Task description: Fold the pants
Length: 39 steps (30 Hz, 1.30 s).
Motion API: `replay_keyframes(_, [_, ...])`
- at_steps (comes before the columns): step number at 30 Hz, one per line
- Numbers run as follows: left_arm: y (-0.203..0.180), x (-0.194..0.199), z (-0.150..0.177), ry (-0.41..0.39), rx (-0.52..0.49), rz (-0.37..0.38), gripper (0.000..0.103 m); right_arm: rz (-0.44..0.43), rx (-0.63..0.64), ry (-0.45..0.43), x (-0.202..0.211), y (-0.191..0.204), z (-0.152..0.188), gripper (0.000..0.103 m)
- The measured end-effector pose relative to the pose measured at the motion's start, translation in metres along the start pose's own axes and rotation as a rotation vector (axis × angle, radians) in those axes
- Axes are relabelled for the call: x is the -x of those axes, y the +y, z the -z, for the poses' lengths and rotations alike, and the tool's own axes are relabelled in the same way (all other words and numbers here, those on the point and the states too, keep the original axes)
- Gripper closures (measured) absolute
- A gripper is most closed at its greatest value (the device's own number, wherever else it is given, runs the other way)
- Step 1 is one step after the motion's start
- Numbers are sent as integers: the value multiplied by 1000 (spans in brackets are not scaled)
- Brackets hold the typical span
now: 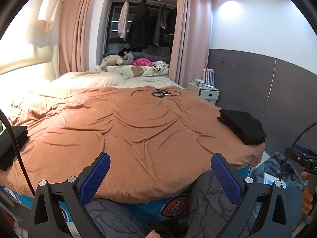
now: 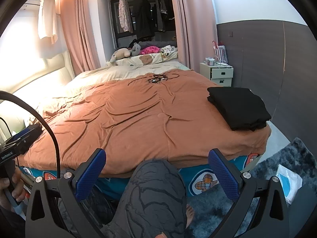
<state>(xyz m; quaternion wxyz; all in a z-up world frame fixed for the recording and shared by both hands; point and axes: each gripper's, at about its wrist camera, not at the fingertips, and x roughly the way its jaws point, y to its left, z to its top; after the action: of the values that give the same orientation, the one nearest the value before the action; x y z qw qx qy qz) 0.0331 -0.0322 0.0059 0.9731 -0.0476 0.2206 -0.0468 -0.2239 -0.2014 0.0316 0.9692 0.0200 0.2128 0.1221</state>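
A folded stack of black pants point(image 1: 242, 126) lies on the near right corner of the orange bedspread point(image 1: 128, 130); it also shows in the right wrist view point(image 2: 238, 108). Another dark folded garment point(image 1: 11, 142) lies at the bed's left edge. My left gripper point(image 1: 160, 175) is open and empty, held above the bed's near edge. My right gripper point(image 2: 157, 171) is open and empty, over the person's knee point(image 2: 156, 190) at the foot of the bed. Each gripper's body shows at the edge of the other view.
A tangle of black cable point(image 1: 158, 93) lies at the far middle of the bedspread. A white nightstand point(image 2: 217, 74) stands at the right of the bed. A blue shaggy rug point(image 2: 277, 168) with a white bag point(image 2: 290, 180) covers the floor at right. Stuffed toys point(image 1: 115, 59) sit behind the pillows.
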Motion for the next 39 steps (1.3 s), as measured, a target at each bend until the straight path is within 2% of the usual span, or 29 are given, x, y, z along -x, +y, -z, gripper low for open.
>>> replay_keyframes(39, [-8,19,-6,-44,2,-15,0,-16,-10,-14,8,-2,3,0])
